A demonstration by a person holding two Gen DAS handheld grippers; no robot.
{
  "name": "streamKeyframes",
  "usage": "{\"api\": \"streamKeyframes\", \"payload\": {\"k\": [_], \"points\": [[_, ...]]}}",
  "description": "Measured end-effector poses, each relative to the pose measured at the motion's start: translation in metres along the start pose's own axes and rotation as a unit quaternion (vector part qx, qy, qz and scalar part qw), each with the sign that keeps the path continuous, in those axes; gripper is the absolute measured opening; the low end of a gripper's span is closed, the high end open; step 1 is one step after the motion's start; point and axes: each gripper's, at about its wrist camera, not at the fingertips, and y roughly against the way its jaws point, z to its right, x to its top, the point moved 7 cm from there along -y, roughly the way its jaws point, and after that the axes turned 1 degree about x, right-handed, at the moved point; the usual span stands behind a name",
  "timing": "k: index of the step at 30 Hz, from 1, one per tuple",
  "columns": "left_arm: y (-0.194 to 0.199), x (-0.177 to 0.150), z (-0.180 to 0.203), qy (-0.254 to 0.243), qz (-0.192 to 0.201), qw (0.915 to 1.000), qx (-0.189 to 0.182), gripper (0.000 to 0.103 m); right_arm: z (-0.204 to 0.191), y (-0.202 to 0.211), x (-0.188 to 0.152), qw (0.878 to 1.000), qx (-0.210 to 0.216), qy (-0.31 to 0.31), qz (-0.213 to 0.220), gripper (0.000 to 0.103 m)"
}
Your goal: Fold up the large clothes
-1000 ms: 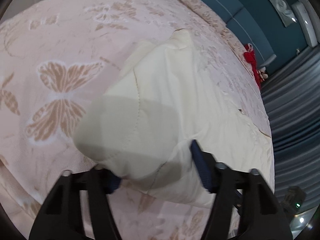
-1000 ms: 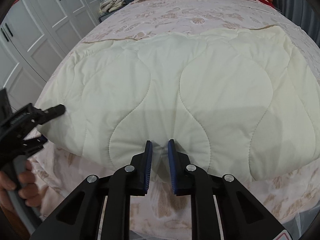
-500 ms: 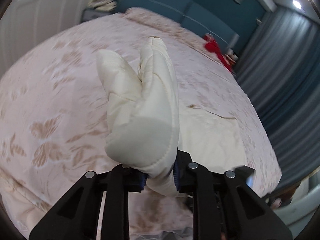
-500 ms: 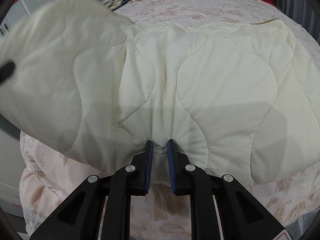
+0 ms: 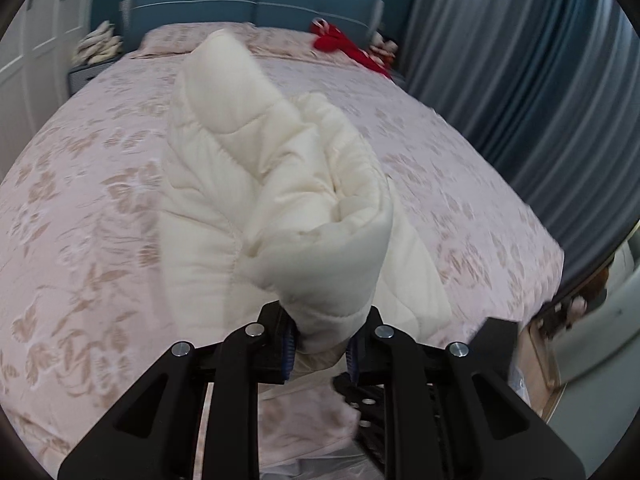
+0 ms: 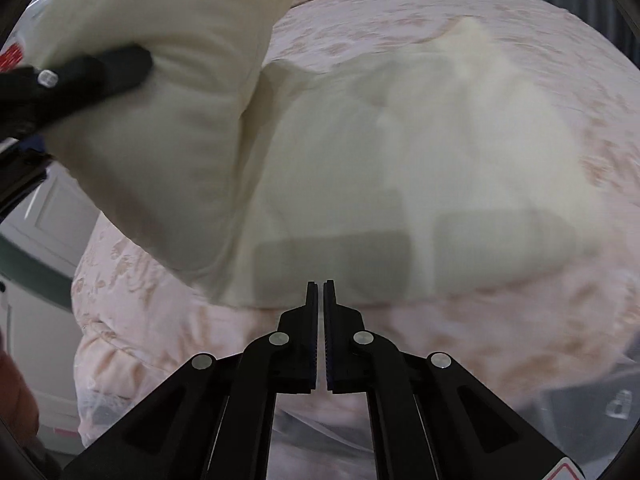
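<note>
A cream quilted comforter (image 5: 280, 200) lies on the bed's pink butterfly cover (image 5: 80, 200). My left gripper (image 5: 320, 344) is shut on a bunched corner of it and holds that corner up off the bed, so the fabric rises in thick folds. In the right wrist view the lifted flap (image 6: 168, 80) hangs at the upper left with one of the left gripper's fingers (image 6: 108, 66) across it. The rest of the comforter (image 6: 440, 140) lies flat. My right gripper (image 6: 321, 286) sits just short of the near edge, its jaws closing to nearly touching with nothing between them.
A teal headboard (image 5: 260, 4) and a red item (image 5: 340, 42) are at the far end of the bed. Grey-blue curtains (image 5: 520, 80) run along the right side. White wardrobe doors (image 6: 40, 240) stand to the left. A person's hand (image 6: 12, 400) shows at the lower left.
The left gripper closed on the comforter's corner, lifted it and carried it across over the rest. The right gripper let go of the near edge, drew back and shut with nothing in it.
</note>
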Motion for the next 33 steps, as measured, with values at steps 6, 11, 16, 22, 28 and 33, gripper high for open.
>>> {"api": "streamKeyframes", "payload": {"k": [6, 11, 16, 22, 28, 33], "points": [[-0.044, -0.013, 0.052, -0.041, -0.043, 0.9982, -0.011, 0.017, 0.062, 0.034, -0.004, 0.998, -0.044, -0.040, 0.005, 0.002], [-0.079, -0.031, 0.082, -0.063, -0.075, 0.9951, -0.006, 0.017, 0.093, 0.054, -0.007, 0.997, -0.064, -0.052, 0.006, 0.002], [-0.105, -0.045, 0.091, -0.063, -0.103, 0.9927, -0.004, 0.017, 0.121, 0.071, -0.006, 0.995, -0.071, -0.064, 0.012, 0.002], [-0.111, -0.048, 0.092, -0.060, -0.093, 0.9938, 0.006, 0.018, 0.130, 0.096, 0.017, 0.995, -0.048, -0.073, 0.039, 0.011], [-0.107, -0.049, 0.092, -0.059, -0.081, 0.9949, 0.011, 0.018, 0.114, 0.113, 0.069, 0.994, 0.018, -0.085, 0.068, 0.044], [-0.102, -0.049, 0.094, -0.064, -0.070, 0.9953, 0.018, 0.021, 0.095, 0.085, 0.090, 0.998, 0.012, -0.051, 0.035, 0.049]]}}
